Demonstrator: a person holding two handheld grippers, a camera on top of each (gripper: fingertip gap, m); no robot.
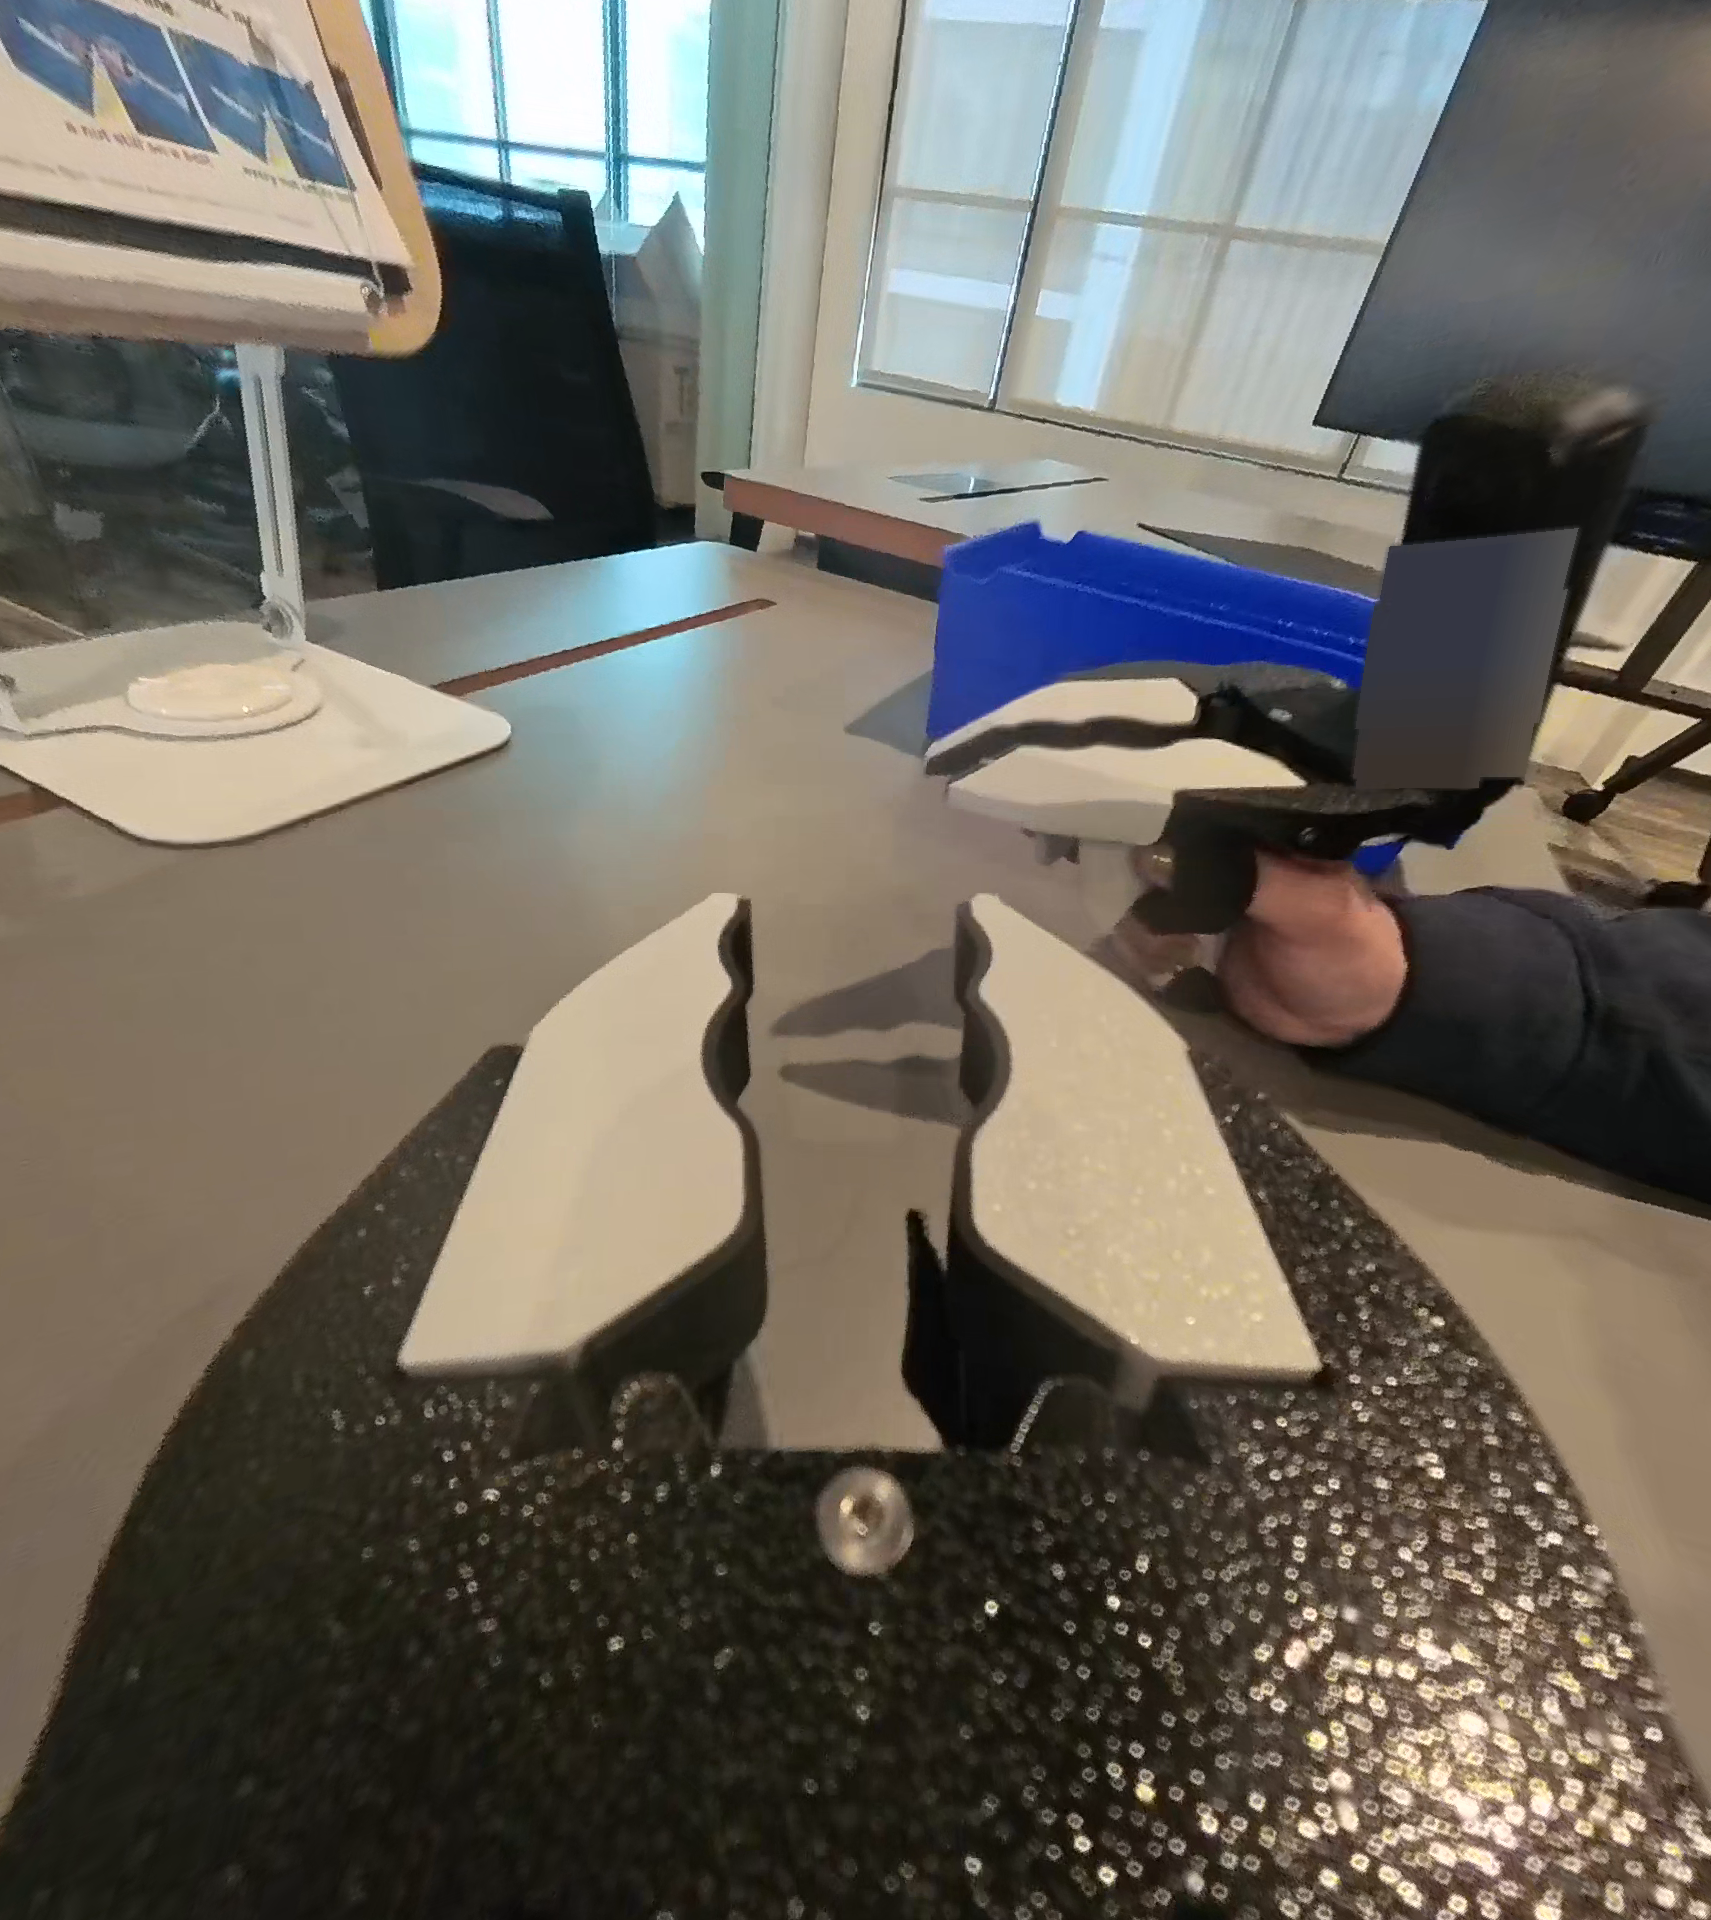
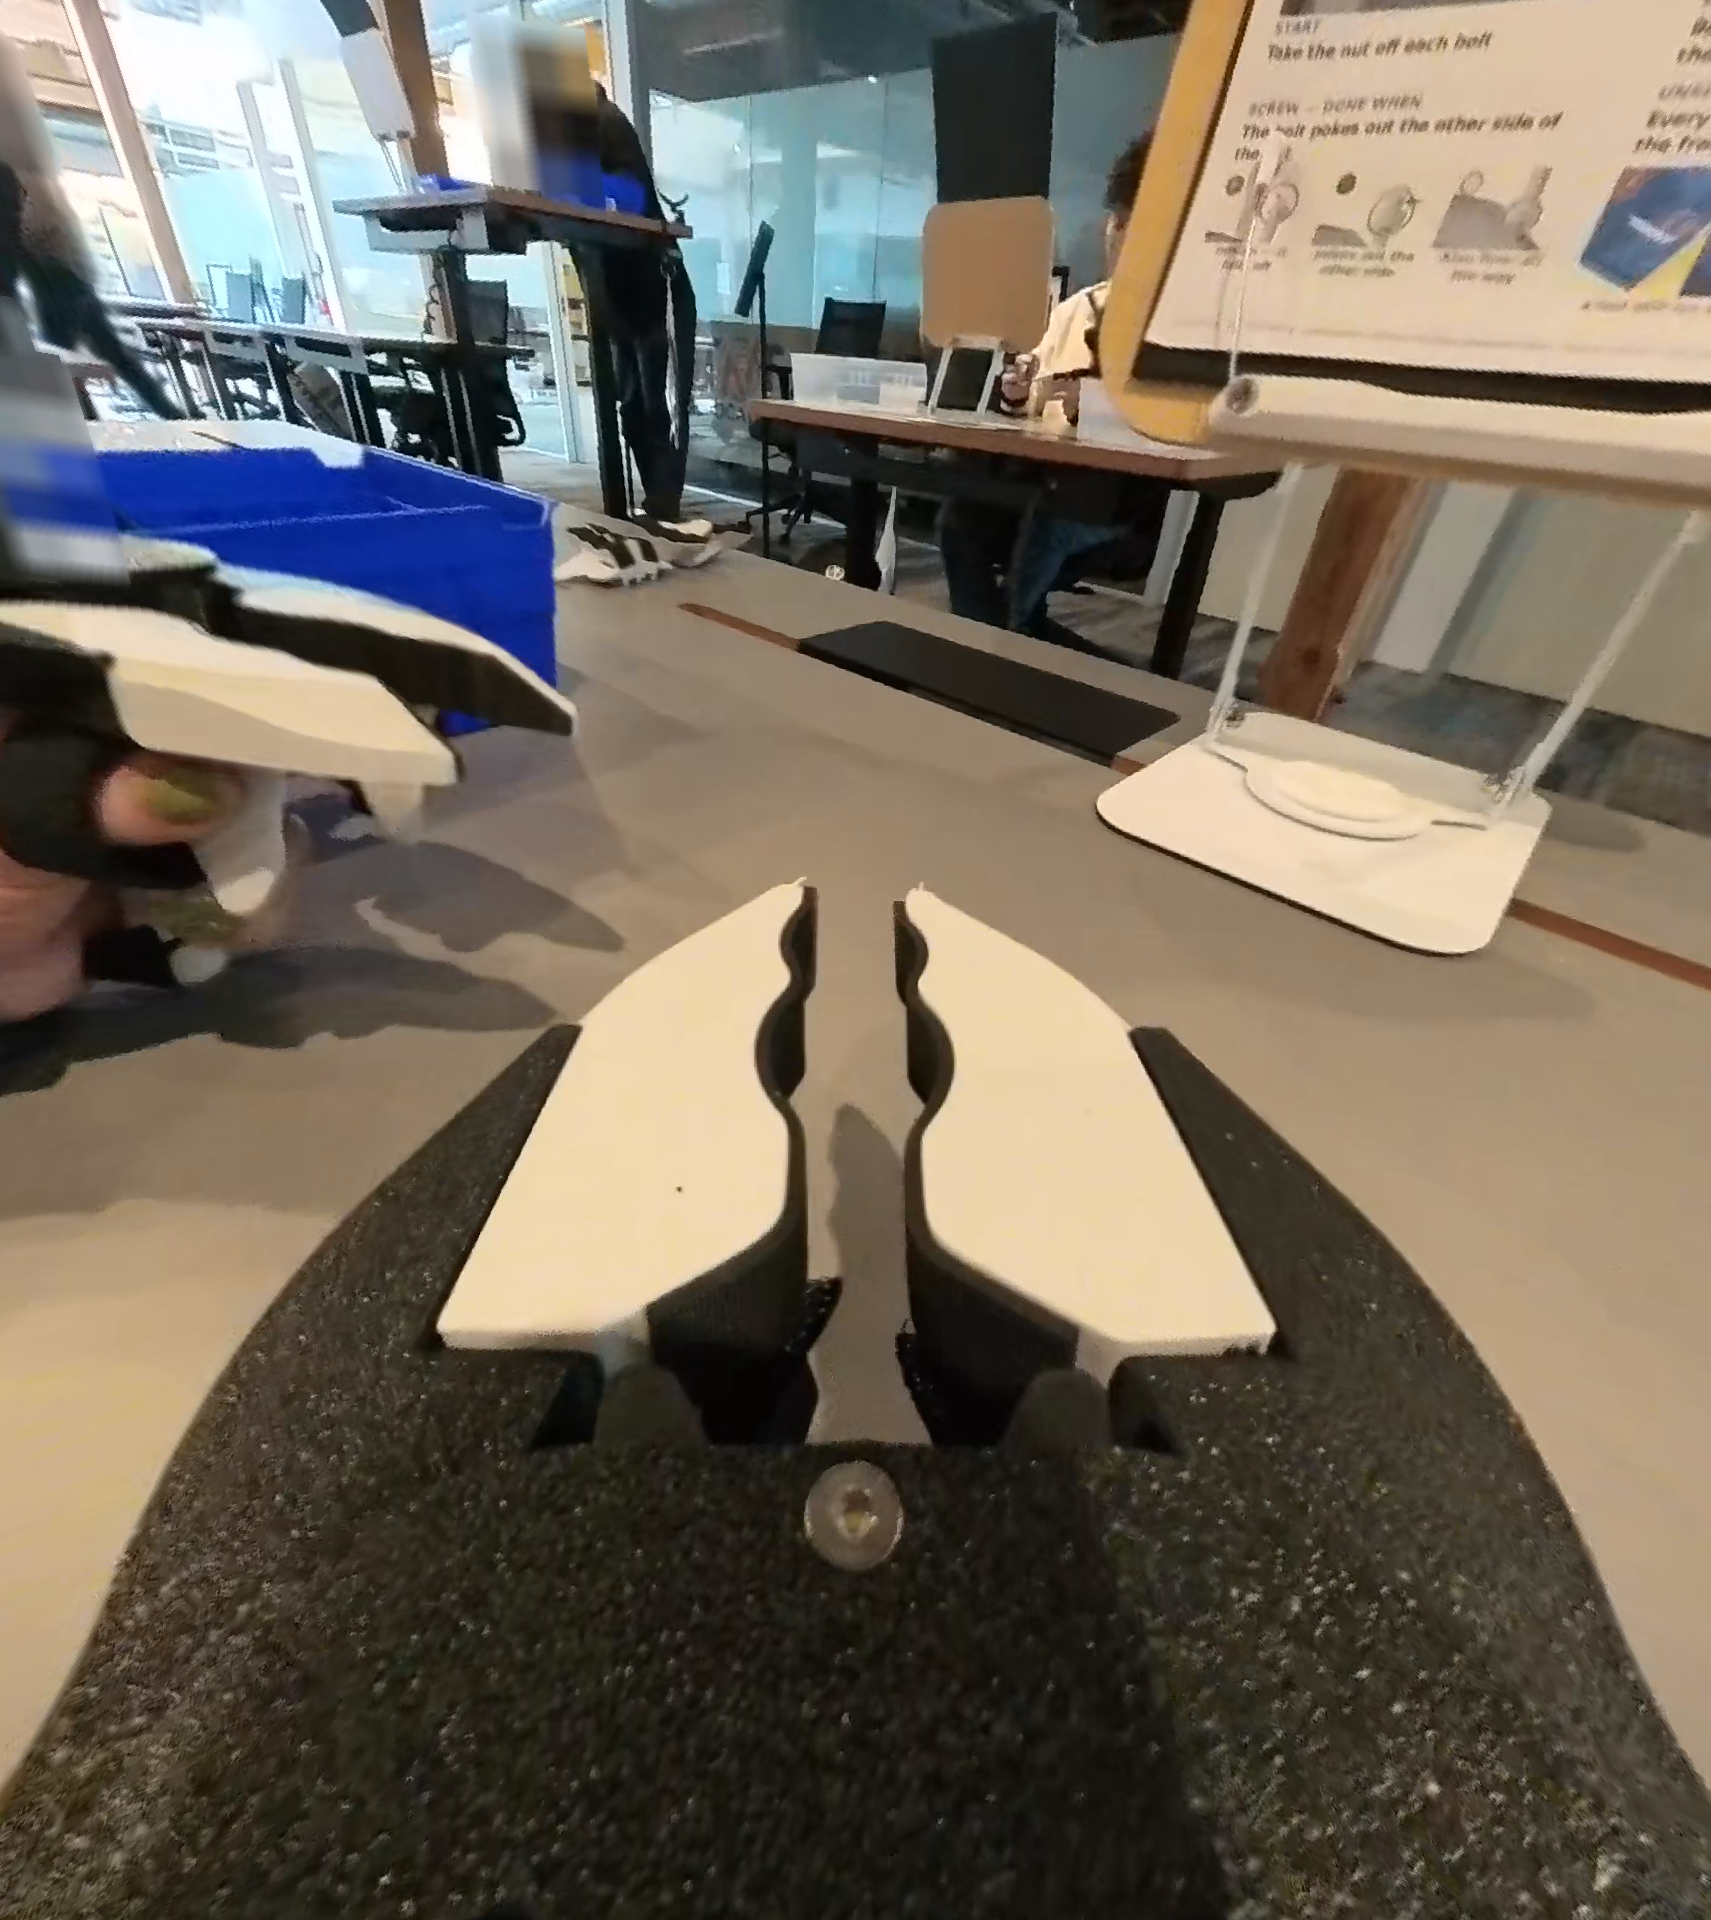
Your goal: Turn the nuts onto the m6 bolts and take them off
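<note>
No nuts or bolts show in either view. My left gripper [image 1: 856, 914] is open and empty, held low over the grey table [image 1: 570, 831]. My right gripper [image 2: 856, 894] has its jaws a narrow gap apart with nothing between them, also low over the table [image 2: 986, 831]. Each gripper shows in the other's view, held by a hand: the right gripper [image 1: 944, 774] at the right, the left gripper [image 2: 508, 743] at the left. A blue bin [image 1: 1142, 613] stands just behind them; its inside is hidden. It also shows in the right wrist view [image 2: 363, 540].
A white stand [image 1: 207, 748] holding an instruction sheet stands on the table, left in the left wrist view and right in the right wrist view [image 2: 1350, 831]. A black pad [image 2: 986, 675] lies flat at the table's far side. Other desks, chairs and a person sit beyond. One gripper's finger ends stand about 9 centimeters off the other's.
</note>
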